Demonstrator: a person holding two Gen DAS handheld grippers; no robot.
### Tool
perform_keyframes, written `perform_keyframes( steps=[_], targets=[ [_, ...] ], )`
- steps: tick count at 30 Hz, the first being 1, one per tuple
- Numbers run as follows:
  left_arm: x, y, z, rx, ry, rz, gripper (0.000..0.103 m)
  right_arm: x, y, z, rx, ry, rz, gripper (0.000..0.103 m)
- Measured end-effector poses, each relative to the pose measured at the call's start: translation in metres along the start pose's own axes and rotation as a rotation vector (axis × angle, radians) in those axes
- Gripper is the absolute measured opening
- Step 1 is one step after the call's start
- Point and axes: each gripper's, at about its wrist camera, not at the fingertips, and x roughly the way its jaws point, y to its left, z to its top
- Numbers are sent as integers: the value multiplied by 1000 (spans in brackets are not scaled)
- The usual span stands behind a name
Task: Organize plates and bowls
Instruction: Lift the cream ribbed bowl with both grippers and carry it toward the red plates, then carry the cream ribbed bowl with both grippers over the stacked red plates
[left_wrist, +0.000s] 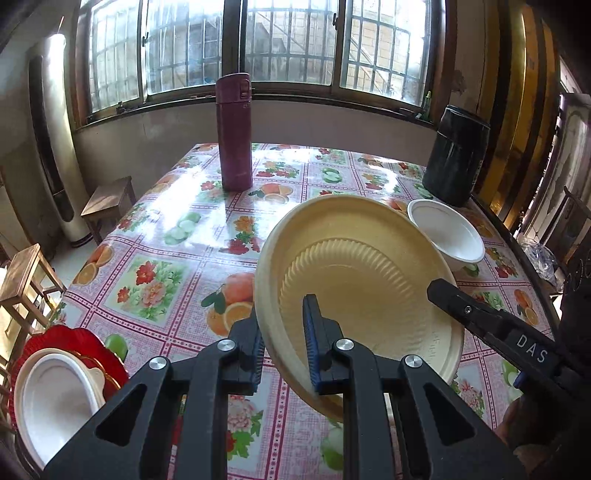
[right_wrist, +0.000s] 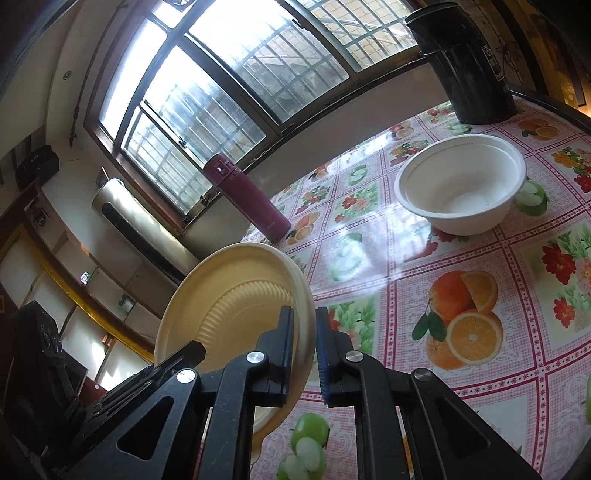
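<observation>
Table (left_wrist: 177, 236): floral oilcloth, below barred window. Cream plate (left_wrist: 354, 266): tilted, held above the cloth, its rim pinched by left gripper (left_wrist: 284, 343) and right gripper (right_wrist: 304, 354), both closed on it. White bowl (right_wrist: 461, 184): upright, near black canister (right_wrist: 469, 62). Maroon flask (left_wrist: 234, 133): standing.

The middle of the surface (left_wrist: 177, 258) is left bare, from the near edge up to the maroon flask (left_wrist: 234, 131), which stands upright toward the far side. The far right corner is blocked by a black canister (left_wrist: 456, 155), with a white bowl (left_wrist: 448, 236) set just in front of it. The near left corner is taken up by a red plate (left_wrist: 74, 341) carrying a second white bowl (left_wrist: 55, 398). The near right is crowded by a tilted cream plate (left_wrist: 354, 266), held off the surface between the left gripper (left_wrist: 282, 341) and the right gripper (right_wrist: 304, 349).
</observation>
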Motion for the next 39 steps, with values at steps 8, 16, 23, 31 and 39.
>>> perform_keyframes(
  steps=[8,16,23,31,39],
  targets=[
    [-39,38,-7,-19,-70,64,17,3,47,-19,-29,22,88,11],
    [-57,82,-17,-75,-93,113,17,14,100,-36,-95,57,143,11],
    [-66,115,-27,-117,-95,157,17,32,135,-57,-139,107,169,11],
    [-66,149,-45,-162,-72,190,17,53,162,-79,-181,171,184,12],
    [-64,178,-68,-203,-36,225,17,71,181,-106,-219,240,187,14]
  ],
)
